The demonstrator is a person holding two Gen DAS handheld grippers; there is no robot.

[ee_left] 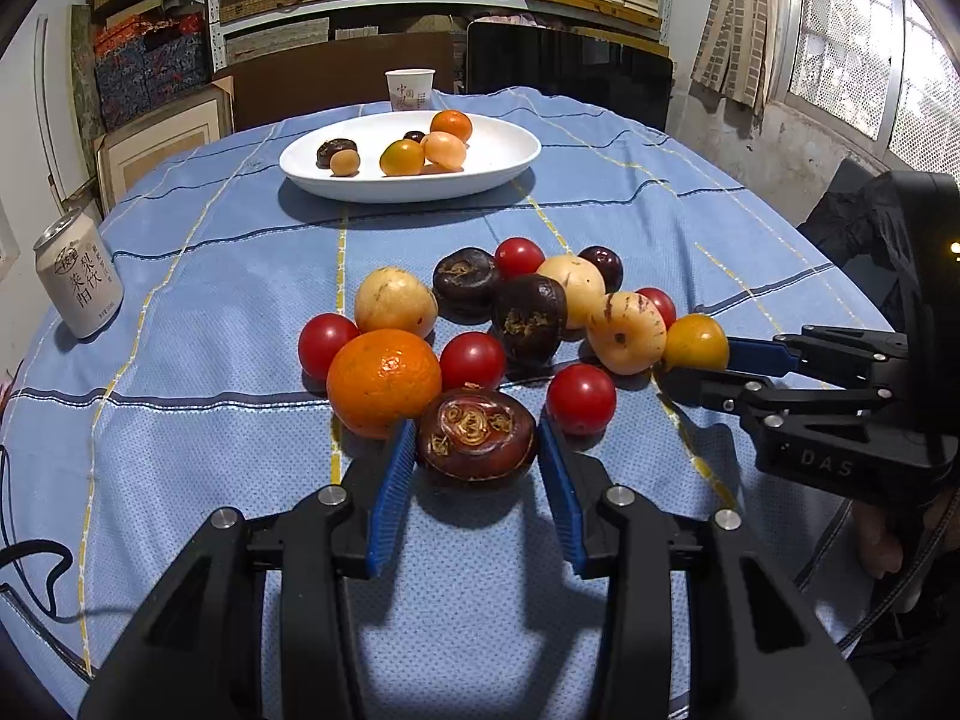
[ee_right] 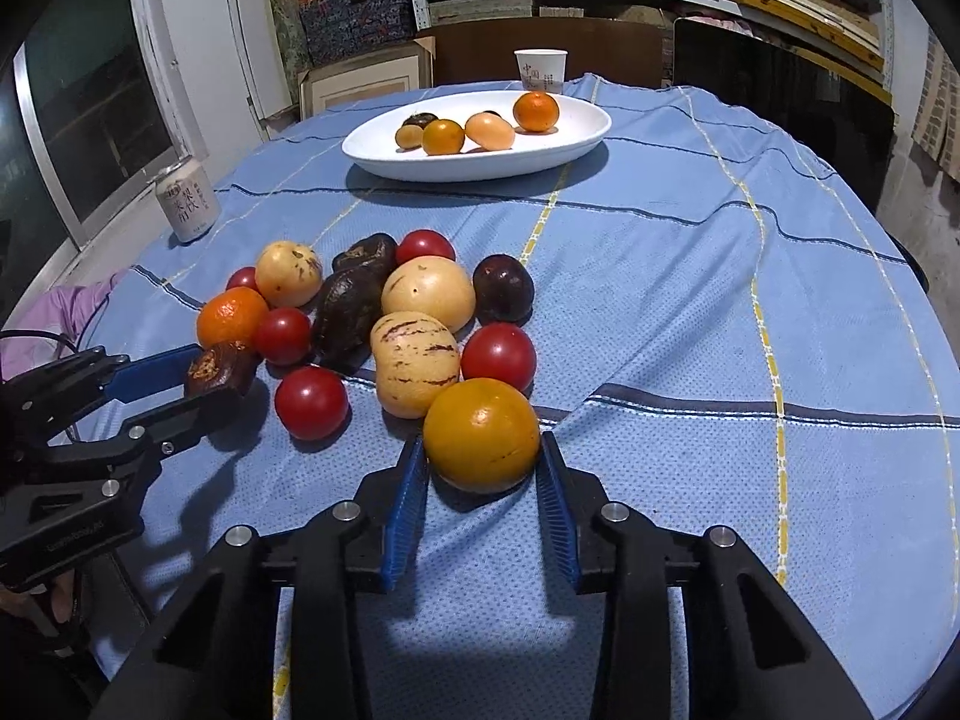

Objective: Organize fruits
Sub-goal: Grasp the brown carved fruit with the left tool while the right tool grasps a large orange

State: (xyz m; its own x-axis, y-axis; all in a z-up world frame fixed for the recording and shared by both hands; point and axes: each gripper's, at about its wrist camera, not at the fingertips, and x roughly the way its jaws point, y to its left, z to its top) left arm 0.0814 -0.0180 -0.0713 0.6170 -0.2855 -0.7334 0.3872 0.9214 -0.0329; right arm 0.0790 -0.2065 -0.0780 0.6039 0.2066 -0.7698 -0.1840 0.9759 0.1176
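Left gripper point(ee_left: 477, 450) down on the blue cloth point(ee_left: 180, 420), blue pads point(ee_left: 393, 480) closed against both sides of a dark brown water chestnut point(ee_left: 476, 435) at the near edge of the fruit pile. Right gripper point(ee_right: 483, 462) clamped likewise, pads point(ee_right: 408, 498) pressing a yellow-orange tomato point(ee_right: 482, 433) on the pile's near right corner. Just beside the chestnut, a mandarin point(ee_left: 384, 381) and red cherry tomatoes point(ee_left: 581, 397); behind them pale speckled melons point(ee_left: 625, 331) and more dark chestnuts point(ee_left: 528, 317). Well beyond the pile, a white plate point(ee_left: 510, 162) already carrying several fruits, paper cup point(ee_left: 410, 89) behind it. Drink can point(ee_left: 78, 282) far left of the pile.
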